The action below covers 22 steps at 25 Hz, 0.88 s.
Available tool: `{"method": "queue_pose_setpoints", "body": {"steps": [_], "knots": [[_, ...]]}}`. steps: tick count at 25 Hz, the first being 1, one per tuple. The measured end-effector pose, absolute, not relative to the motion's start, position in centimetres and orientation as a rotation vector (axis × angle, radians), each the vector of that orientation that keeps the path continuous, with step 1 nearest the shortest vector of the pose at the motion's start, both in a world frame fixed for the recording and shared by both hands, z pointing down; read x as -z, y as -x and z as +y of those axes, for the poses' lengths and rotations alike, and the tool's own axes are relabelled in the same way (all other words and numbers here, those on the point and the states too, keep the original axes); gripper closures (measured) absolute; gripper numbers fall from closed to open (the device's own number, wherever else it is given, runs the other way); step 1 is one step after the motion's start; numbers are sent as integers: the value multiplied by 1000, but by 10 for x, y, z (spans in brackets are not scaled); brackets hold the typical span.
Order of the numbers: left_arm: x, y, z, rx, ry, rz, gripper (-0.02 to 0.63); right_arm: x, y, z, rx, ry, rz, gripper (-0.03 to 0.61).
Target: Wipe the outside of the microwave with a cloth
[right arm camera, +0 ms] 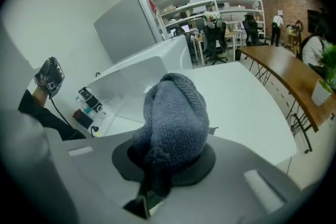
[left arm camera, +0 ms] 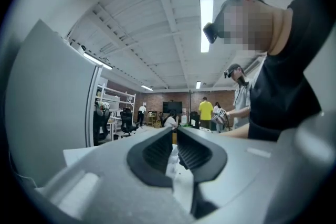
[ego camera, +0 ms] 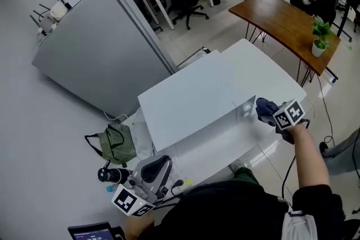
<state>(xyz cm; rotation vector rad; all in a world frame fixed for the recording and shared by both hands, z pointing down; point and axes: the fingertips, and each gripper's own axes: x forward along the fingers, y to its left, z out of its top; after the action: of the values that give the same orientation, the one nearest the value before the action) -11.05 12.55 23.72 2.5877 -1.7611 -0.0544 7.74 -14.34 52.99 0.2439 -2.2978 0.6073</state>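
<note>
Wiping step appears in hand. Right claw clamps the bunched grey cloth - microwave side wall lies just ahead of it. Left claw all but closed, empty. Next move - drag cloth along the wall, keeping contact.

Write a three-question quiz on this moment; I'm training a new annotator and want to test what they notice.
1. What does the right gripper hold?
A) a green mesh bag
B) a grey knitted cloth
C) nothing
2. True or false: the left gripper rests on top of the white box-shaped microwave.
3. Fill in: the green plant in a white pot stands on a brown wooden ____.

Key
1. B: its jaws are shut on the cloth.
2. False: it is low at the microwave's left, off its top.
3. table
</note>
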Motion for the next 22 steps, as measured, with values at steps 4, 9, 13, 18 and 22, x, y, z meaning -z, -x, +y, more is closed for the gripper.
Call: {"method": "queue_pose_setpoints", "body": {"steps": [4,9,13,18,22], "knots": [[-234,97,171,151,-2622,-1733,588,-484,-86,-79,-497,-271,-2380,534],[-230,69,201,195,-2656,-1691,588,-411,-80,-6,-452,-130,-2603,532],[-227,46,214,166,-2644,-1721,591,-365,-88,20,-409,-24,-2749,534],[-233,8,211,127,-2570,-1826,591,-349,-120,31,-351,131,-2800,532],[-244,-48,191,151,-2480,-1923,591,-363,-163,39,-314,315,-2789,532]]}}
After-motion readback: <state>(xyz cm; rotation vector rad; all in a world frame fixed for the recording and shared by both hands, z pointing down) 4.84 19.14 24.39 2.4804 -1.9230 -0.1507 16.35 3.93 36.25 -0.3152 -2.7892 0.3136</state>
